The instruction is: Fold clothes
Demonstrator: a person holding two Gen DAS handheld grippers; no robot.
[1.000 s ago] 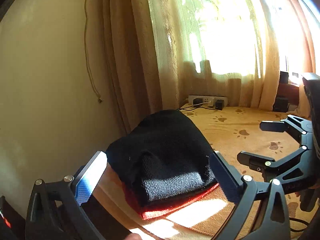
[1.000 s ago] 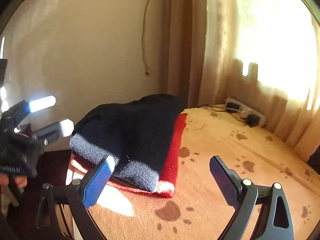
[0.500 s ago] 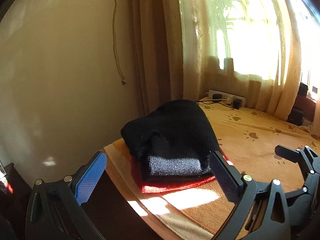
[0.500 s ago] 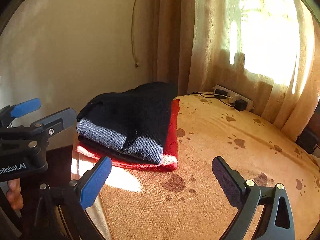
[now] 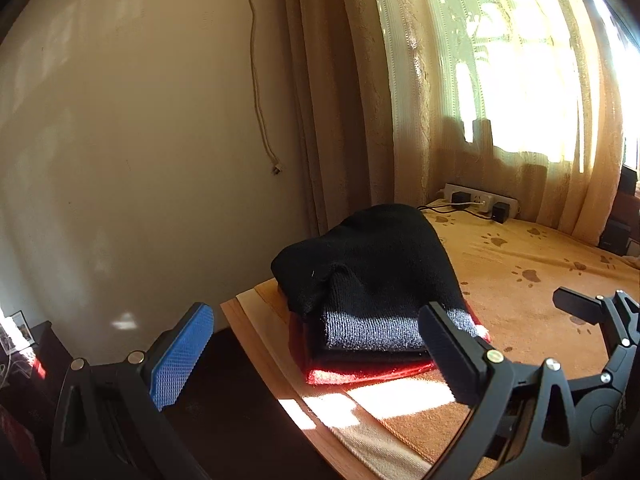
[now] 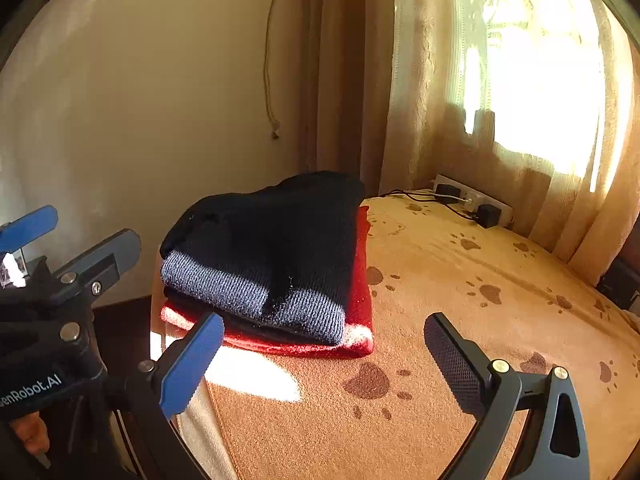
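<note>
A folded black knit garment (image 5: 372, 276) (image 6: 276, 256) lies on top of a folded red garment (image 5: 368, 374) (image 6: 360, 276), stacked at the corner of the paw-print blanket. My left gripper (image 5: 316, 356) hovers in front of the stack, open and holding nothing. My right gripper (image 6: 324, 360) is open too, a short way back from the stack's near edge. In the left wrist view the right gripper (image 5: 592, 320) shows at the right edge. The left gripper (image 6: 72, 240) appears at the left edge of the right wrist view.
An orange blanket with brown paw prints (image 5: 532, 280) (image 6: 460, 304) covers the surface, whose wooden edge (image 5: 256, 356) drops off at the left. A power strip with plugs (image 5: 480, 200) (image 6: 472, 200) lies by the curtains. A cord (image 5: 260, 80) hangs down the wall.
Both grippers have drawn back and up from the stack, which now looks smaller and farther away. The stack itself has stayed still.
</note>
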